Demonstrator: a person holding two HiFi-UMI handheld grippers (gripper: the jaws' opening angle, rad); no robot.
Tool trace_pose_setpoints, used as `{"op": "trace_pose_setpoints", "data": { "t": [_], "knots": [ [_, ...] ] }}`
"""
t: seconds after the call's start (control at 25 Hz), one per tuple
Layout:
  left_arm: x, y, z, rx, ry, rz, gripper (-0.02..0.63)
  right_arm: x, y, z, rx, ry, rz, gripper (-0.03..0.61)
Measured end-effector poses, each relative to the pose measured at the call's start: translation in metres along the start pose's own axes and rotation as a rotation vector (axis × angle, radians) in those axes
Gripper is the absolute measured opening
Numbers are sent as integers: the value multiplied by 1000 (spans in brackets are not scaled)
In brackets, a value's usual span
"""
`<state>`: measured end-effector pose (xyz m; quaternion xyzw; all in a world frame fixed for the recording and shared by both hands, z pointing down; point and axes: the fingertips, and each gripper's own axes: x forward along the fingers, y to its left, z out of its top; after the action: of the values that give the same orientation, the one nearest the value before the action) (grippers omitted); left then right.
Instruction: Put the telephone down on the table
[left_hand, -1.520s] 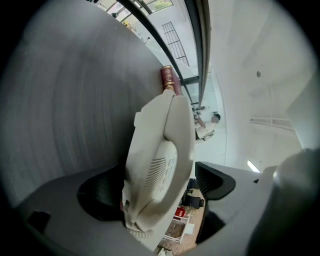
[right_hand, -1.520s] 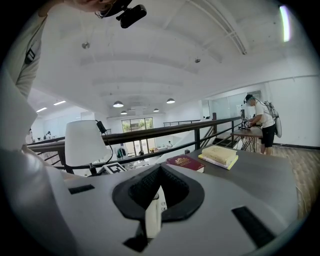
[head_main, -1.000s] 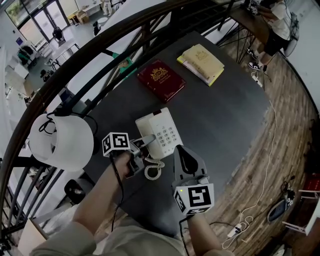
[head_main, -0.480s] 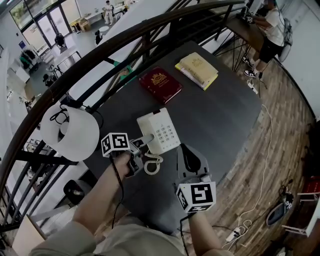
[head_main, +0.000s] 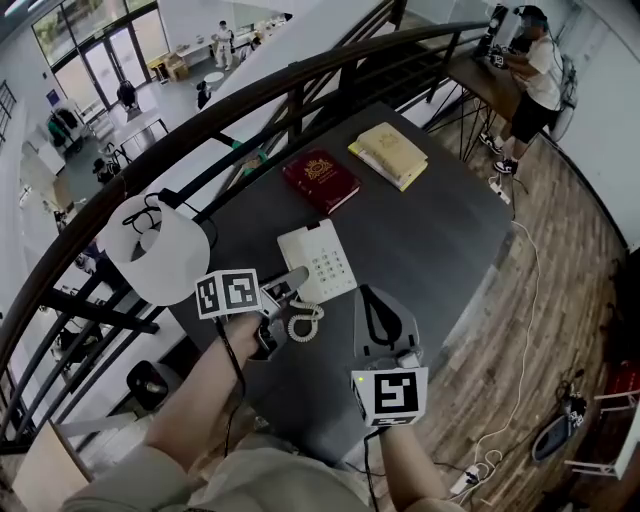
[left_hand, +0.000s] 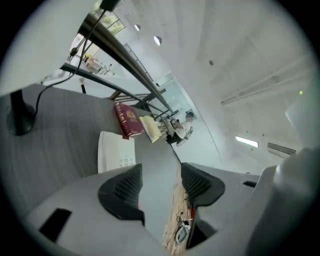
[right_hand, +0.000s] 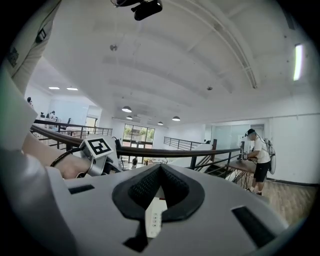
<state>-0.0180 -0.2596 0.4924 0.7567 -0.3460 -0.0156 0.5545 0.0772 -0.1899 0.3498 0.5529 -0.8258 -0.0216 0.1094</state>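
Phone (head_main: 316, 262) flat on table (head_main: 440, 240), ahead of left gripper (left_hand: 160, 185) jaws, half apart, just been closing, empty. Right gripper (right_hand: 160, 168) jaws together, empty. Looks done.

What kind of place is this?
Probably an upper gallery in a large office-like building: a curved railing runs beside the table, and a lower floor shows far beneath it.

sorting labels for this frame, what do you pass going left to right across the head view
lamp → phone → yellow book → person
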Motion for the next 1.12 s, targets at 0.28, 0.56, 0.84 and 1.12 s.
{"op": "trace_pose_setpoints", "data": {
  "t": [0.28, 0.56, 0.84, 1.12],
  "knots": [
    [-56, -71, 17, 294, -180, 41, 219, -35, -3, 36, 8, -75, 12, 0],
    [-105, -136, 1, 734, -333, 152, 219, -84, -2, 81, 58, -191, 20, 0],
    [-145, -182, -25, 919, -462, 168, 89, -120, 7, 94, 33, -210, 48, 0],
    [-168, -197, -50, 1009, -537, 168, 35, -141, 8, 79, 28, -178, 63, 0]
  ]
}}
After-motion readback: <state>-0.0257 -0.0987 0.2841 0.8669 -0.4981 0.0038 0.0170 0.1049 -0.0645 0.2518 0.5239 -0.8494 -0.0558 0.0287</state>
